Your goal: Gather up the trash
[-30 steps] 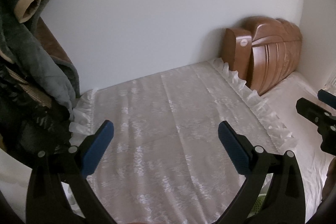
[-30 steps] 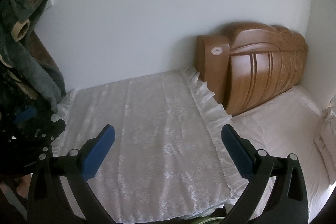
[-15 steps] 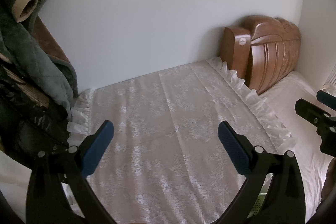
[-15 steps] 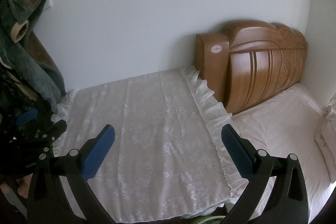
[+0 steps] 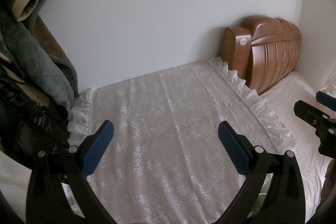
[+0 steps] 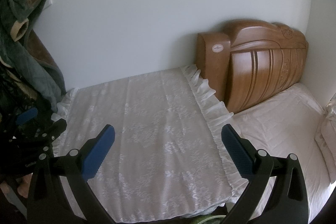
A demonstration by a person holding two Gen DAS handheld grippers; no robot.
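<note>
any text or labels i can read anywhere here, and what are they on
Round white sticker on the wooden headboard: there is print on it, too small and blurred to read.
Left gripper body, seen at the left edge of the right wrist view: pale lettering that seems to begin "Gen", cut off and too blurred to read in full.
Nothing else in either view carries readable text.
</note>
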